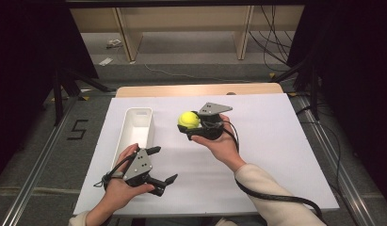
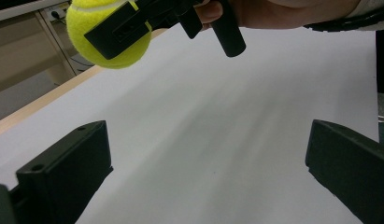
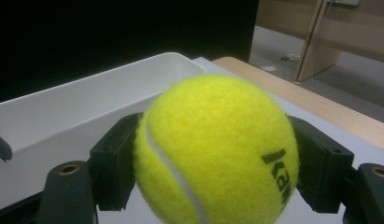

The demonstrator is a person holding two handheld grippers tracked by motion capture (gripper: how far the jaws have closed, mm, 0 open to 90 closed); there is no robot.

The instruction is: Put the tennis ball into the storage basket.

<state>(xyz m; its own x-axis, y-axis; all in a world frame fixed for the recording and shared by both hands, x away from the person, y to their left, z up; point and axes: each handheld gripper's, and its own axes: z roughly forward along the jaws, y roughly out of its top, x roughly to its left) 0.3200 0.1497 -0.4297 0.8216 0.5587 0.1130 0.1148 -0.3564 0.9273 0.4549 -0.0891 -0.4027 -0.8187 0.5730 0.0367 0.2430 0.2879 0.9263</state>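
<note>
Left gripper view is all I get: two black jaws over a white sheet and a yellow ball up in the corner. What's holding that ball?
Observer: The right gripper has the tennis ball clamped between its jaws, held up off the table.
Operator: Is anything else on the table?
Observer: A long white bin, empty as far as I see, to the ball's left in the high view.
Operator: And my gripper?
Observer: The left gripper is open, near the bin's close end.

Grey floor (image 1: 191, 52), wooden shelf legs (image 1: 127, 35) beyond table, dark curtains (image 1: 36, 42) either side, cables (image 1: 271, 35) trailing.
</note>
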